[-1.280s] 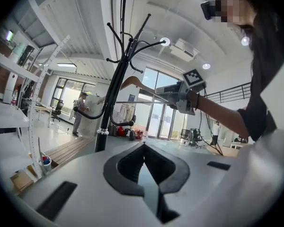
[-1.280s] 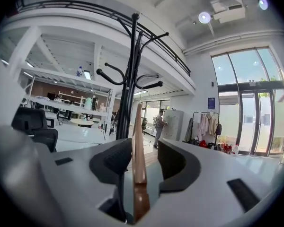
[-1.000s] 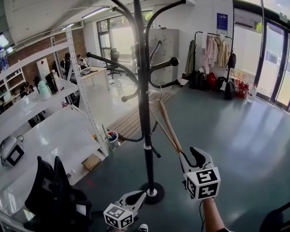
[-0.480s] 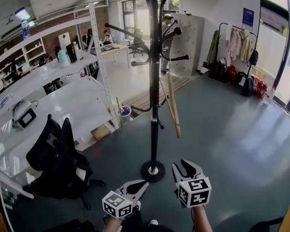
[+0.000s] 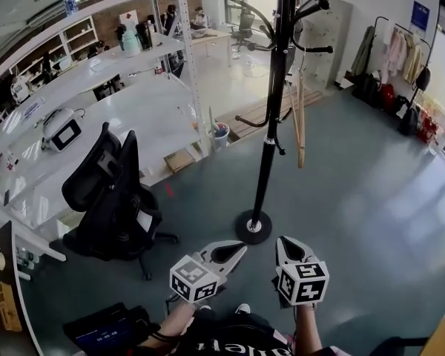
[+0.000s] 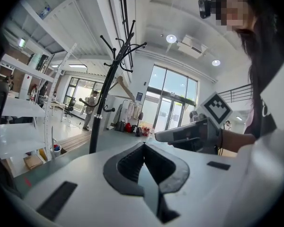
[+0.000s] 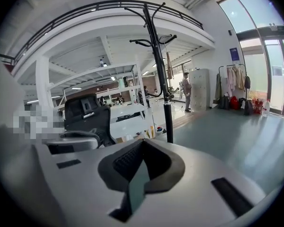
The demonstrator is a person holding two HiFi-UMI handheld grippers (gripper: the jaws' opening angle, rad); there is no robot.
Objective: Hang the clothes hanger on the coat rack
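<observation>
Pointing toward the foot of the coat rack (image 5: 271,147), the left gripper (image 5: 237,249) and the right gripper (image 5: 285,245) sit low and side by side at the near edge of the head view. Each one's own view shows its jaws closed tip to tip with nothing between them.

Beyond them, the wooden hanger (image 5: 300,121) hangs from an upper arm of the rack, just right of the pole and well clear of both grippers. Judging by that, the task looks done: the hanger is on the rack, no gripper holds it, and I see nothing left to do but step away.

The rack's round base stands on a smooth grey-green floor (image 5: 371,199) that shines under the daylight. A black office chair (image 5: 111,191) stands to the left of the base, beside long white tables (image 5: 81,124) and a white shelf frame. Near the far wall lies a low wooden platform (image 5: 248,121), and in the far right corner a clothes rail (image 5: 397,47) holds garments, with bags on the floor below it.
</observation>
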